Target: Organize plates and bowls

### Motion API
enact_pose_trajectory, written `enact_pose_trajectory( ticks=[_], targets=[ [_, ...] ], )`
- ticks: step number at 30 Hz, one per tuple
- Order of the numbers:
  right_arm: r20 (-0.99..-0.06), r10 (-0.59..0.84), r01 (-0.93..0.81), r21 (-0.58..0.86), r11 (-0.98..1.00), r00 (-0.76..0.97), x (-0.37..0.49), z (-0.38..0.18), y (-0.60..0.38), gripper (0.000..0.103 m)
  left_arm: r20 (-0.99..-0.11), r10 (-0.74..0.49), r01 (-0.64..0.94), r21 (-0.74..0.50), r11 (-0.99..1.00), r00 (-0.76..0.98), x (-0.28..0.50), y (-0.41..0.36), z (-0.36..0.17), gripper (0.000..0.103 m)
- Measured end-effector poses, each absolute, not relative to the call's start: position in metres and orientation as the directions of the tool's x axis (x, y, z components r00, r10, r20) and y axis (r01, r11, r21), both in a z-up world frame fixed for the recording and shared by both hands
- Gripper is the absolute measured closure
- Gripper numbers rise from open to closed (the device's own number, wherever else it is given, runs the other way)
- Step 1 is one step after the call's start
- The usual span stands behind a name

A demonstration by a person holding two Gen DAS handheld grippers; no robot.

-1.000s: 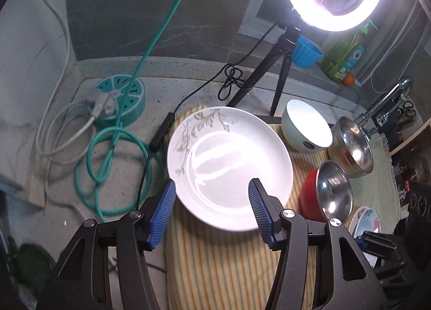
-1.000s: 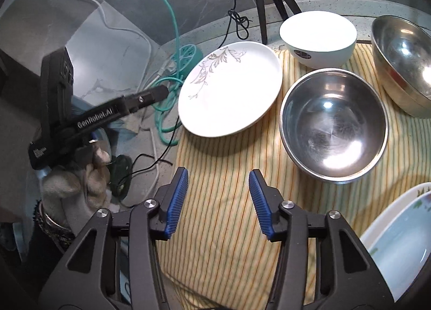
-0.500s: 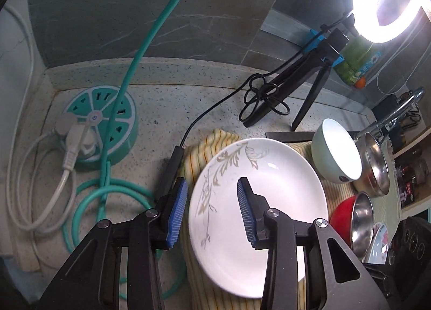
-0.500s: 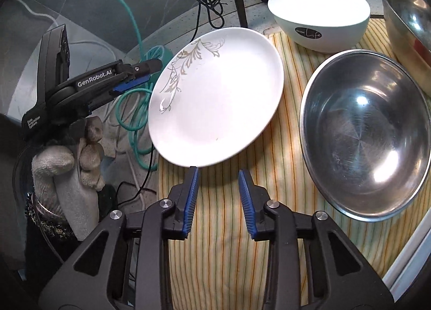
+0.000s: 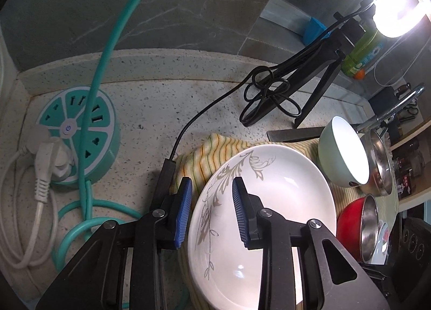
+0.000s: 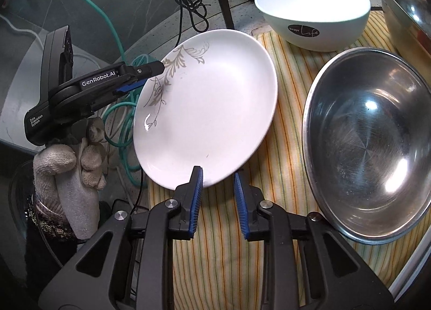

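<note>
1. The left gripper (image 5: 212, 207) has its jaws narrow and closing, set astride the plate's (image 5: 269, 218) rim at the leaf-patterned edge: one blue pad outside the rim, the other over the plate's inner face. Whether the pads press on the rim yet, I cannot tell.
2. The right gripper (image 6: 217, 196) is also narrow and closing, its jaws astride the plate's near edge; contact cannot be made out.
3. In the right wrist view the left gripper (image 6: 150, 72) shows from the side at the plate's (image 6: 210, 110) far-left edge, held by a gloved hand (image 6: 70, 164).
4. The plate lies on a striped cloth (image 6: 280, 153), its left part overhanging the cloth's edge.
5. Just right of the plate sits a steel bowl (image 6: 369, 143); behind it a white bowl (image 6: 312, 10), and another steel bowl (image 6: 404, 5) at the far right.
6. Left of the cloth, on the speckled counter (image 5: 167, 105), lie a teal hose (image 5: 107, 48) and a round power strip (image 5: 78, 132).
7. A tripod (image 5: 317, 67) stands behind the plate.
</note>
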State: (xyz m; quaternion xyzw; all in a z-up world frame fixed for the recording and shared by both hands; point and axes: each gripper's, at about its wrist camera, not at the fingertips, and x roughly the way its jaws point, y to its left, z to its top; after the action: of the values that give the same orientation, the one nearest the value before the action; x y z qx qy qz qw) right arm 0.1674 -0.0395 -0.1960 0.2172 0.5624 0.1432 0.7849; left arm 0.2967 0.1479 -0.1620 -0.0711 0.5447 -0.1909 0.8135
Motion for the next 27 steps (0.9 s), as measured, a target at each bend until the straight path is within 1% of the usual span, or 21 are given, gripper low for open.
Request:
enact_pose_trajectory(
  ticks=[3,14,27],
  targets=[
    [-0.821,0.468,0.034,0.505,0.862,0.327,0.168,-0.198,-0.042,0.078,-0.864,-0.389,0.241,-0.323,0.915,0.320,0.299,0.145,-0.166,0.077],
    [-0.834,0.448,0.043,0.485,0.873,0.322,0.170,-0.199,-0.041,0.078,-0.869,-0.376,0.236,-0.311,0.921,0.322,0.293,0.147,-0.165,0.078],
    [-0.845,0.455,-0.017,0.470,0.883,0.281,0.170,-0.197,-0.033,0.078,-0.869,-0.363,0.173,-0.322,0.931,0.337,0.259,0.164,-0.160,0.078]
  ],
)
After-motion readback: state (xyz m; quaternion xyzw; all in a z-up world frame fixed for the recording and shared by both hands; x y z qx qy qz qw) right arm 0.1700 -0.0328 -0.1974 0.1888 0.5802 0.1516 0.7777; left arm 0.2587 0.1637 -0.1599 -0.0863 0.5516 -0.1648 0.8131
